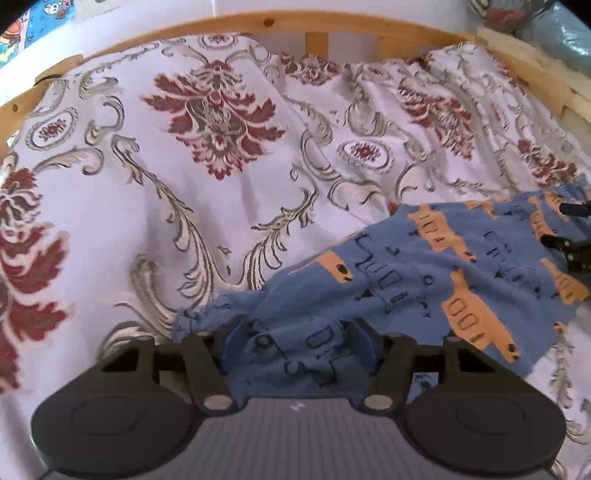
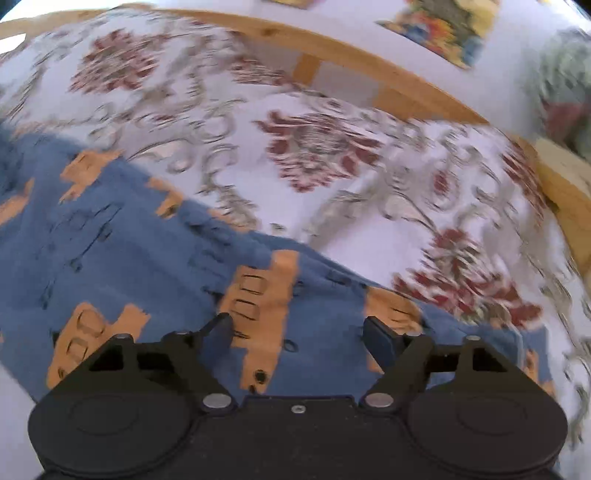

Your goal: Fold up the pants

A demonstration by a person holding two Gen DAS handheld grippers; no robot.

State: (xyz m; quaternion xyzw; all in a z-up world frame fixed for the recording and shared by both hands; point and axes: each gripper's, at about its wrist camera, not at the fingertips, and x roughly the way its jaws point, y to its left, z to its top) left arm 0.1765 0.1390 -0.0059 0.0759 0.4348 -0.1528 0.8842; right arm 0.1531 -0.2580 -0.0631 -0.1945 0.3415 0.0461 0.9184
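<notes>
Between my left gripper's (image 1: pixel 295 345) jaws, bunched cloth of the blue fleece pants with orange truck print (image 1: pixel 424 273) fills the gap; they look spread, grip uncertain. Right gripper (image 2: pixel 297 328) jaws open above the pants, which lie on the floral bedspread (image 1: pixel 184 147).

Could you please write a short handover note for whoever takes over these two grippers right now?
Left gripper: jaws apart, bunched fabric of the pants lies between its fingers; a firm grip is not evident.
Right gripper: open, fingers spread over the pants, holding nothing; its view is motion-blurred.
Pants: blue with orange vehicle print, lying on the floral bedspread inside the wooden bed frame, crumpled at the left gripper's end.
Done: no neat fold visible.
Left: flatten, fold.
</notes>
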